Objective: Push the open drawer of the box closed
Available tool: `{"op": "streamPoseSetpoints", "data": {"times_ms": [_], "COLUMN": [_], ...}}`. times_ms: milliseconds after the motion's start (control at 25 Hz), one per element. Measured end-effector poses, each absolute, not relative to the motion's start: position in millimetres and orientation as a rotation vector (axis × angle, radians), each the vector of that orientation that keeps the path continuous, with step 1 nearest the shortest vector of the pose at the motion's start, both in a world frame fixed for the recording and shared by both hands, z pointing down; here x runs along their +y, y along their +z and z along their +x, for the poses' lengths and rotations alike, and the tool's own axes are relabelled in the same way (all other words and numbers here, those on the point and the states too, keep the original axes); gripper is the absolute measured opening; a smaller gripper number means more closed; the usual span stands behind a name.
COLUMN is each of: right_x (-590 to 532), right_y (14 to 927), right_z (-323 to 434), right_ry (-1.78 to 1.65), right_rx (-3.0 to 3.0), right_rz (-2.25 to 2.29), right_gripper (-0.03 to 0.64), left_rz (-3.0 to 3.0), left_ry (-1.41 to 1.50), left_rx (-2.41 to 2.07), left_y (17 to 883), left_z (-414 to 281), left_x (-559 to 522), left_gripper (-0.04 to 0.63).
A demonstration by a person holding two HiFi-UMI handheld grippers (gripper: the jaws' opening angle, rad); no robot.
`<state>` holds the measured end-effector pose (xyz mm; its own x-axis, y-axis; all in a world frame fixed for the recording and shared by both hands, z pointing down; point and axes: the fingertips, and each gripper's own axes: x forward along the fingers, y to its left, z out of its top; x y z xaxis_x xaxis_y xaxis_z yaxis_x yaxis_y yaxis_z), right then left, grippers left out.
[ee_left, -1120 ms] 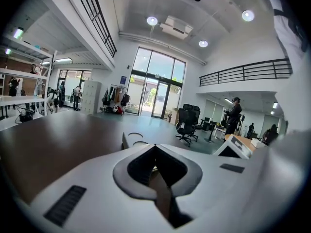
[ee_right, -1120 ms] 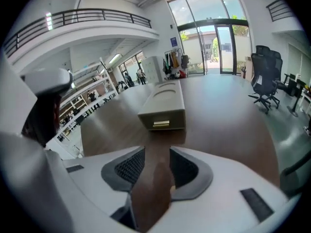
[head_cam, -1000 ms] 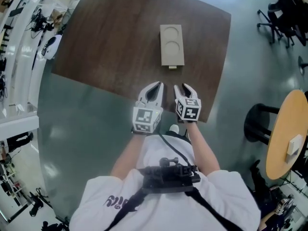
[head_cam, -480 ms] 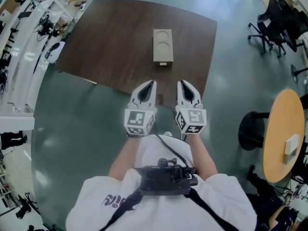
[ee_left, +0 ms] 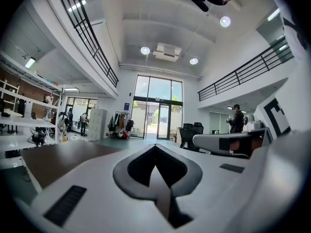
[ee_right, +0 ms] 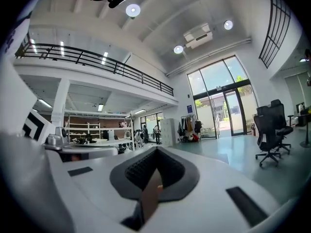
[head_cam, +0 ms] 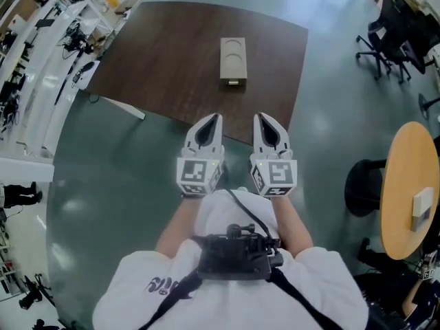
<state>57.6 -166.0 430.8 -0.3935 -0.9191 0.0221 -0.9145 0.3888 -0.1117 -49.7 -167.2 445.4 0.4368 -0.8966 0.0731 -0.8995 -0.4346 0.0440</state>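
Note:
The beige box (head_cam: pixel 233 56), with two round recesses on top, lies on the dark brown table (head_cam: pixel 165 60). Its drawer (head_cam: pixel 233 82) sticks out a little at the near end. Both grippers hang side by side at the table's near edge, well short of the box and pointing level into the room. My left gripper (head_cam: pixel 212 118) (ee_left: pixel 155 146) is shut with nothing in it. My right gripper (head_cam: pixel 263 118) (ee_right: pixel 155 151) has just been closing; its jaws now meet and are empty. Neither gripper view shows the box.
A round wooden table (head_cam: pixel 409 184) with a white object (head_cam: pixel 421 209) stands at the right, a black stool (head_cam: pixel 363 181) beside it. Office chairs (head_cam: pixel 395 26) are at the far right. White benches (head_cam: pixel 34 81) line the left. Grey floor surrounds the table.
Both grippers have drawn back from over the table's near part toward the person and risen. The right gripper's jaws have closed. The box has not moved on the table.

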Motion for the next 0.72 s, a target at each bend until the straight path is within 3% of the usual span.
{"op": "streamPoseSetpoints", "data": {"times_ms": [720], "right_x": [-132], "right_y": [444], "right_z": [95], "right_ry": [-0.166], "right_rx": [2.52], "right_rz": [-1.758], "right_gripper": [0.006], "left_rz": [2.703], "left_ry": [0.147], "left_rx": [-1.527], "left_y": [460], "left_z": [-3], "left_x": [-130], "left_gripper": [0.009]}}
